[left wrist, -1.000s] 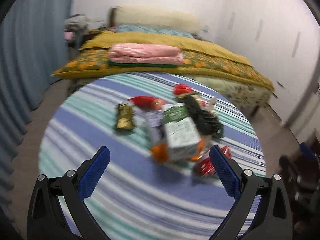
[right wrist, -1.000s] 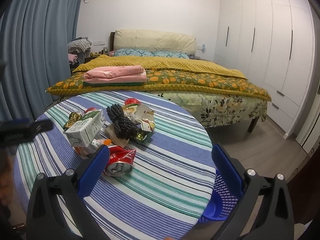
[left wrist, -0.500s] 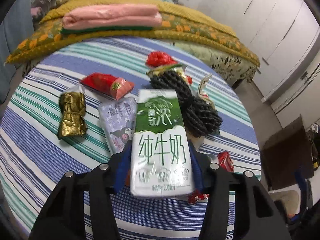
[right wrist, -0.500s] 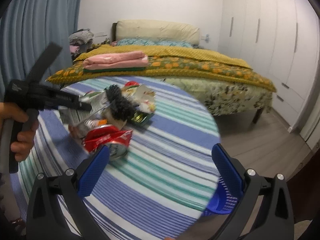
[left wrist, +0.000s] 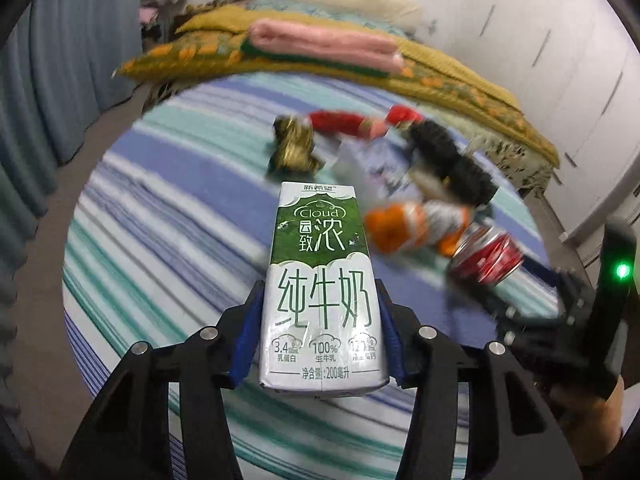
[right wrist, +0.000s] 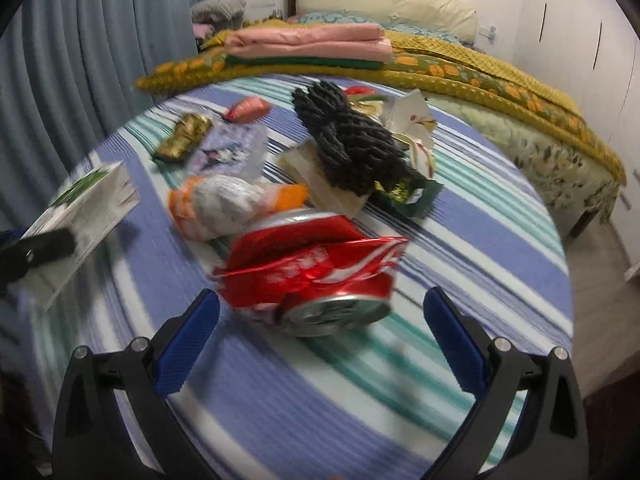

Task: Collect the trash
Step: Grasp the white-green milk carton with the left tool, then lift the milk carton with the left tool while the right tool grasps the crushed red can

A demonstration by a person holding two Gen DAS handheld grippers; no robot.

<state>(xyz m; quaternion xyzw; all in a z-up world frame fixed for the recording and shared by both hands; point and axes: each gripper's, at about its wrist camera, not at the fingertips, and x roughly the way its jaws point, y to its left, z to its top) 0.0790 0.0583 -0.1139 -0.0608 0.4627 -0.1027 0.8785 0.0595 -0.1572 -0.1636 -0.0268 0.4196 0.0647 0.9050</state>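
Observation:
A green and white milk carton (left wrist: 320,288) is clamped between the blue pads of my left gripper (left wrist: 318,300), which holds it above the striped table (left wrist: 168,208). The right wrist view shows the same carton (right wrist: 84,208) at the far left. A crushed red soda can (right wrist: 316,268) lies on its side just ahead of my right gripper (right wrist: 320,304). That gripper is open, with its pads wide on either side and clear of the can. In the left wrist view the can (left wrist: 486,260) sits at the right, beside the right gripper's black frame.
More litter lies mid-table: a black foam net (right wrist: 352,144), an orange and white wrapper (right wrist: 224,204), a gold wrapper (right wrist: 184,136), a purple packet (right wrist: 232,148) and a red wrapper (right wrist: 248,108). Behind are a bed (right wrist: 500,80) and a curtain (right wrist: 80,60).
My left gripper went from wide open to shut on the milk carton and drew it off the pile. My right gripper dropped and moved in close to the red can.

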